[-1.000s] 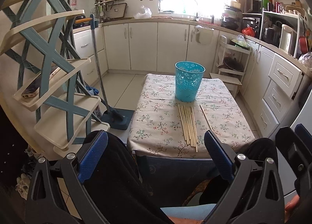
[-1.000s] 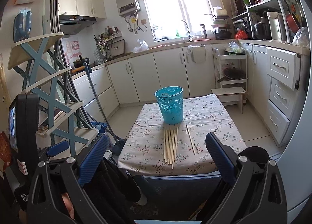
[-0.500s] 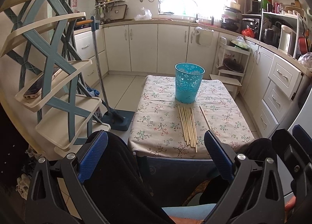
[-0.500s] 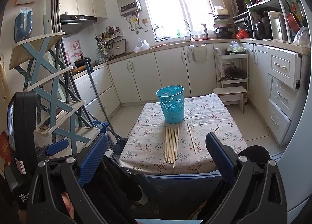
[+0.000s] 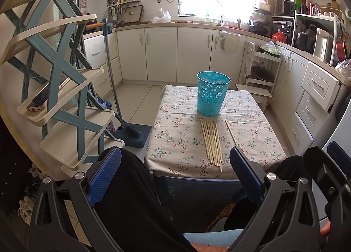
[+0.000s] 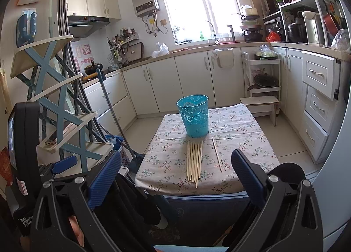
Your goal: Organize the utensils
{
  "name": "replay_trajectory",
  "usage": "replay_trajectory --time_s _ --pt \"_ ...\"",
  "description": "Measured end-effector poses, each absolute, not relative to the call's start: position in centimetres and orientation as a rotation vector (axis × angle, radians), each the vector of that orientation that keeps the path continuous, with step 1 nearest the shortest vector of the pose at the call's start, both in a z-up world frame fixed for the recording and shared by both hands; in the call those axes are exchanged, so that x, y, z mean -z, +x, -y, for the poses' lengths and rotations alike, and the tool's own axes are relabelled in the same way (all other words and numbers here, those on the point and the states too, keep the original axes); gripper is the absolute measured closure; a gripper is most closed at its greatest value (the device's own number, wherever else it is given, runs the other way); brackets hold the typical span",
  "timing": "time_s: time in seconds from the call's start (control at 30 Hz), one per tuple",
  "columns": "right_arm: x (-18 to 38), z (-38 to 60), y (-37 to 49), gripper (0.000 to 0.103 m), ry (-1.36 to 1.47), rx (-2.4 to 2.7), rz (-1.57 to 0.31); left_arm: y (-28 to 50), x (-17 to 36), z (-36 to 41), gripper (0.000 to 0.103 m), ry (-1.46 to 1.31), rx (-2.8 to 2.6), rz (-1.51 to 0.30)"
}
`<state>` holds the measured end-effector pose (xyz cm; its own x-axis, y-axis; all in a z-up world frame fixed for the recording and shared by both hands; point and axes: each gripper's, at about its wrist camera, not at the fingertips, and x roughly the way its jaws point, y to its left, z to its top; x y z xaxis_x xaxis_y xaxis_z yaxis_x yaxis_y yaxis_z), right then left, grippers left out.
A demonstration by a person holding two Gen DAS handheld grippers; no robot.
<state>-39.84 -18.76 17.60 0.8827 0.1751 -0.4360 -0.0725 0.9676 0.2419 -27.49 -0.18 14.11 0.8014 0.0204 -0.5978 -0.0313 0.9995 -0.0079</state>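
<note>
A blue perforated cup stands upright on a small table with a floral cloth. A row of several wooden chopsticks lies in front of the cup, and one single chopstick lies apart to their right. The cup, the row and the single chopstick also show in the right wrist view. My left gripper is open and empty, well short of the table's near edge. My right gripper is open and empty, also short of the table.
A blue and cream tiered rack with a phone on it stands at the left. A mop leans beside the table. White cabinets line the back and right. A low white stool stands behind the table.
Both views have drifted slightly; the table and chopsticks sit almost where they were. Both grippers stay open and empty.
</note>
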Motion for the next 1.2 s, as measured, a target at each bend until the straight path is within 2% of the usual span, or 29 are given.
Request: replay_trajectory --time_s 0.5,0.93,1.1,1.17,1.2 --pt "-16.4 18.6 -37.4 0.007 0.185 -0.132 -0.509 -24.9 -12.7 0.0 0.008 -0.020 -0.033 -0.685" --pt "-4.9 23.4 -18.4 0.009 0.103 -0.043 -0.761 -11.2 -5.3 0.4 0.008 -0.047 -0.019 -0.878" --pt "1.3 23.2 -10.3 0.045 0.058 -0.085 -0.918 -6.3 -2.1 1.5 0.008 -0.056 -0.010 -0.935" --pt "3.2 23.2 -7.8 0.058 0.056 -0.097 -0.965 -4.7 -1.0 2.0 0.008 -0.055 -0.012 -0.959" --pt "4.0 23.2 -6.7 0.060 0.057 -0.100 -0.981 -3.6 -0.3 2.4 0.008 -0.055 -0.015 -0.972"
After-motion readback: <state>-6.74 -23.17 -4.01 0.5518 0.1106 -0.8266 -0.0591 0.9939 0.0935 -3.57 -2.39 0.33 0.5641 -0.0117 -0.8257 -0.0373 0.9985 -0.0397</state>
